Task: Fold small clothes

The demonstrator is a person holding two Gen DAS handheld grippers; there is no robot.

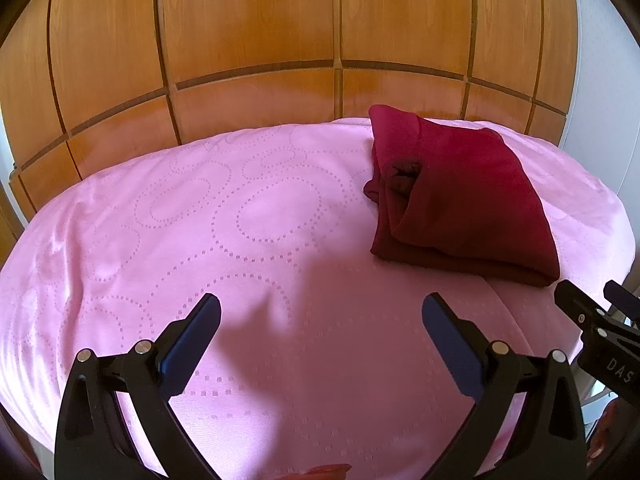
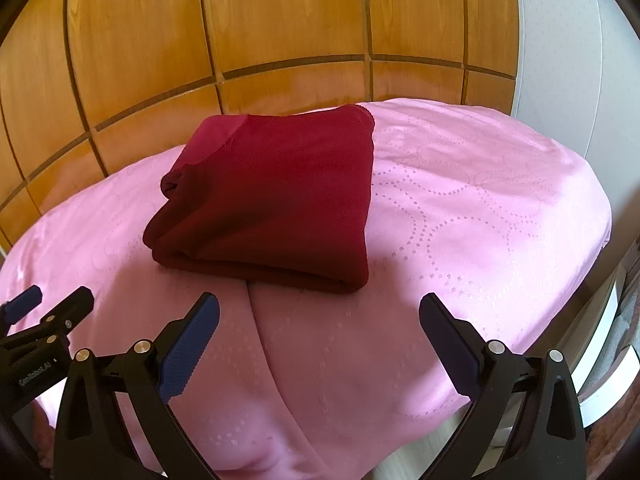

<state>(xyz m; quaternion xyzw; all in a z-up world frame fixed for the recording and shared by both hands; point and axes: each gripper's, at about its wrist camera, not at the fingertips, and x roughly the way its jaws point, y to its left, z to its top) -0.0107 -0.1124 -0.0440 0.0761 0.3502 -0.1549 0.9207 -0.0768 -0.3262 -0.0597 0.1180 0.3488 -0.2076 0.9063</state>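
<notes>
Centrally folded garment (image 2: 276, 200), pink bedspread (image 2: 480, 220) around

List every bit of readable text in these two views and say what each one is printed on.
"DAS": white letters on the black body of the right gripper, cut off at the frame edge in the left wrist view, so probably part of a longer word.
"GenRobot.AI": white letters on the black body of the left gripper, in the right wrist view; small, the last characters less sure.
No text on the folded dark red garment, the pink dotted bed cover or the wooden panelled wardrobe.
</notes>
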